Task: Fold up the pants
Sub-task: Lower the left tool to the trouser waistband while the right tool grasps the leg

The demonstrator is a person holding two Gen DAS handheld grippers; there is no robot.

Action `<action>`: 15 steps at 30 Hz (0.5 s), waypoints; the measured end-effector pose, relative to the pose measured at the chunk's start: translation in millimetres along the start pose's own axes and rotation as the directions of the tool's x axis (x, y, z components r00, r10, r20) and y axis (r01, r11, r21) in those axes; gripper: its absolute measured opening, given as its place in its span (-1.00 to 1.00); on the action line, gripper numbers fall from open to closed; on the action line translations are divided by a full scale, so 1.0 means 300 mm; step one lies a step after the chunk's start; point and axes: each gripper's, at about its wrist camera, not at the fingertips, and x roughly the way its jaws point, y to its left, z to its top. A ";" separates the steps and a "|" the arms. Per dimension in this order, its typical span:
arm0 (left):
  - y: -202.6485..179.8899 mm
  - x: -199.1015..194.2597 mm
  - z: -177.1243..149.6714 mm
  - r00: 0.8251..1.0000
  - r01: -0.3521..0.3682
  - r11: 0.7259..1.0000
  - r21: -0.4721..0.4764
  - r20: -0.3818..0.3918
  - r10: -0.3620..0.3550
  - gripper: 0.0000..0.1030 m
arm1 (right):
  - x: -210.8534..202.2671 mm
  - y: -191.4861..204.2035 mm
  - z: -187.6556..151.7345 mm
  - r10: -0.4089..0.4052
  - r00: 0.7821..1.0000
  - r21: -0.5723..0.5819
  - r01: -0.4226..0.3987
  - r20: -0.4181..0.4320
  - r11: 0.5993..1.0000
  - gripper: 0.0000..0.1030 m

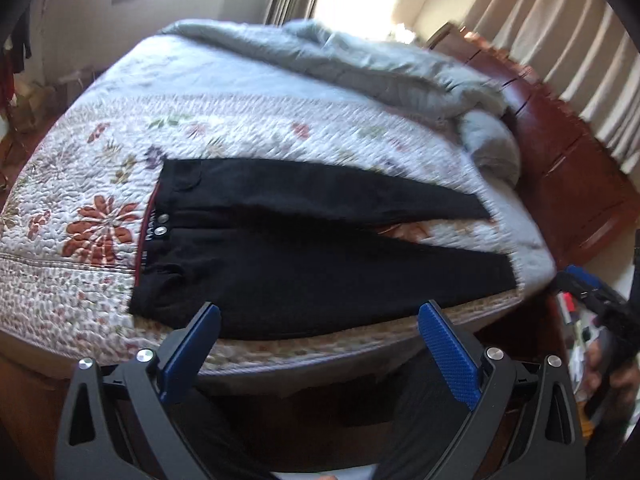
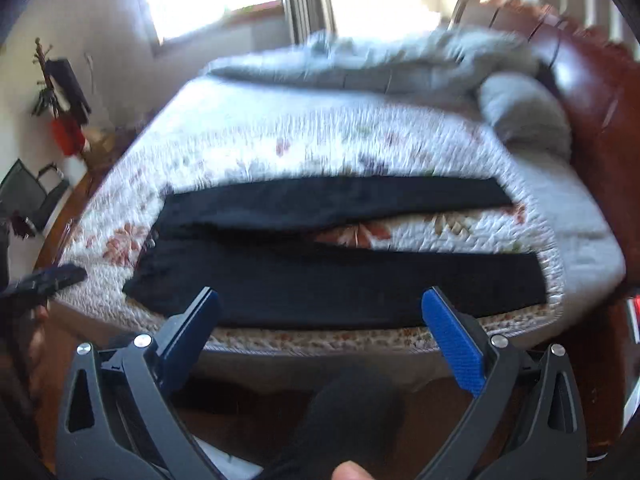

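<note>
Waistband (image 1: 149, 236) lettering, too blurred to read.

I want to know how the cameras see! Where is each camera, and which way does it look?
Left wrist: sits on the left gripper, looking forward over the bed's near edge at the black pants; its two blue fingers spread open show.
Right wrist: sits on the right gripper, facing the same way; open blue fingers and a fingertip show.
Both share the pants, flowery quilt, grey blanket, and wooden headboard.
</note>
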 end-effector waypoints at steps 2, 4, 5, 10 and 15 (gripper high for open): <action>0.154 0.083 0.079 0.998 0.046 0.997 -0.064 -0.038 -0.048 0.93 | 0.102 -0.073 0.050 0.002 0.999 -0.025 -0.003 -0.034 1.000 0.95; 0.314 0.153 0.177 0.995 0.076 0.986 -0.147 -0.054 -0.085 0.93 | 0.227 -0.176 0.104 -0.003 0.997 -0.039 0.001 -0.075 0.999 0.95; 0.366 0.187 0.221 0.994 0.070 0.986 -0.153 -0.068 -0.082 0.93 | 0.274 -0.220 0.121 -0.019 0.995 -0.025 0.016 -0.102 1.000 0.95; 0.705 0.414 0.450 0.989 -0.003 0.959 -0.282 -0.142 -0.038 0.93 | 0.571 -0.513 0.228 0.038 0.972 0.140 -0.005 -0.233 0.990 0.95; 0.946 0.718 0.601 0.965 0.030 0.927 -0.375 -0.230 -0.125 0.92 | 0.786 -0.706 0.319 0.122 0.945 0.241 -0.048 -0.302 0.969 0.94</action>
